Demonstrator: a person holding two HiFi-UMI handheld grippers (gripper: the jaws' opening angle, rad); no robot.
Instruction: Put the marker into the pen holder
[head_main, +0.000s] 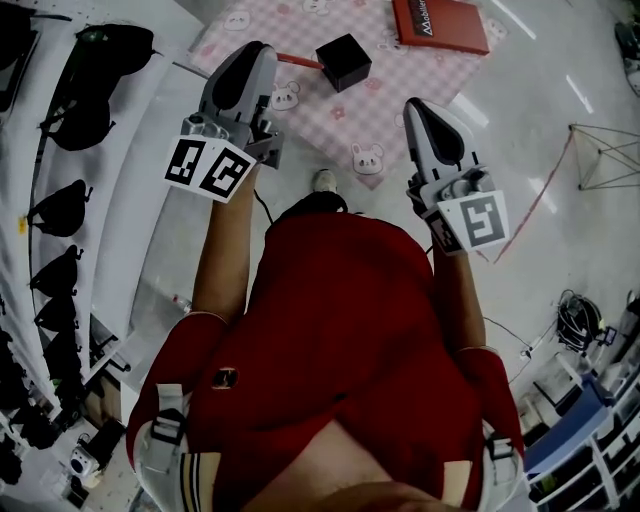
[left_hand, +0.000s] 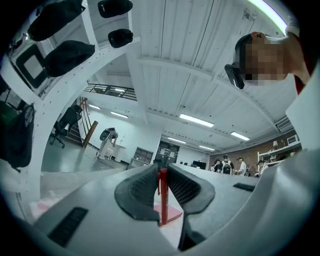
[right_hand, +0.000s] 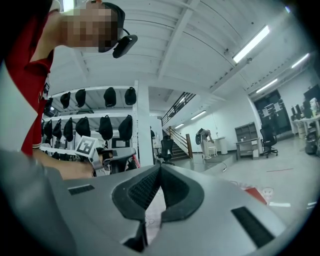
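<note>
A red marker (left_hand: 163, 197) stands upright between the jaws of my left gripper (left_hand: 163, 176), which is shut on it. From the head view, the left gripper (head_main: 266, 52) is held up over the edge of a pink checked mat (head_main: 350, 120), and the marker (head_main: 300, 60) sticks out of its tip toward a black cube-shaped pen holder (head_main: 343, 61) just to its right. My right gripper (head_main: 414, 106) is raised near the mat's front corner; in its own view the right gripper (right_hand: 160, 172) has its pads pressed together with nothing between them.
A red book (head_main: 438, 24) lies at the mat's far edge. White shelves with black bags (head_main: 90, 80) run along the left. A wire frame (head_main: 605, 155) and cables lie on the floor to the right.
</note>
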